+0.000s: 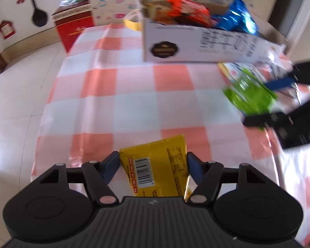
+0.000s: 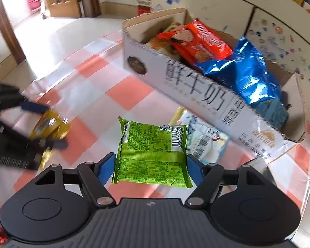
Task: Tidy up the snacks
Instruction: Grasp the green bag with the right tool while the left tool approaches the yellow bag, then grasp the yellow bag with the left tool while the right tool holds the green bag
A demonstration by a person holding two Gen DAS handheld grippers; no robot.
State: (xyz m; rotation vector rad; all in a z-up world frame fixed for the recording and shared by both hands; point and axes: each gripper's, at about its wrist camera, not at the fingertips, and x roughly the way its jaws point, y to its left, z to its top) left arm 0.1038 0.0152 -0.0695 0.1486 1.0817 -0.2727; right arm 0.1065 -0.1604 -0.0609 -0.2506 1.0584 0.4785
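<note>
My left gripper (image 1: pixel 153 165) is shut on a yellow snack packet (image 1: pixel 157 165), held above the checked tablecloth (image 1: pixel 117 95). My right gripper (image 2: pixel 150 163) is shut on a green snack packet (image 2: pixel 150 150), also lifted. Each shows in the other view: the right gripper (image 1: pixel 264 101) with the green packet (image 1: pixel 250 91) at the right, the left gripper (image 2: pixel 43 124) with the yellow packet (image 2: pixel 49 126) at the left. A white cardboard box (image 2: pixel 196 95) at the back holds an orange packet (image 2: pixel 198 41) and a blue bag (image 2: pixel 248 72).
A white and blue packet (image 2: pixel 204 138) lies on the cloth just in front of the box. A red carton (image 1: pixel 76 29) stands on the floor beyond the table's far left corner. The table's left edge drops to a tiled floor (image 1: pixel 16 95).
</note>
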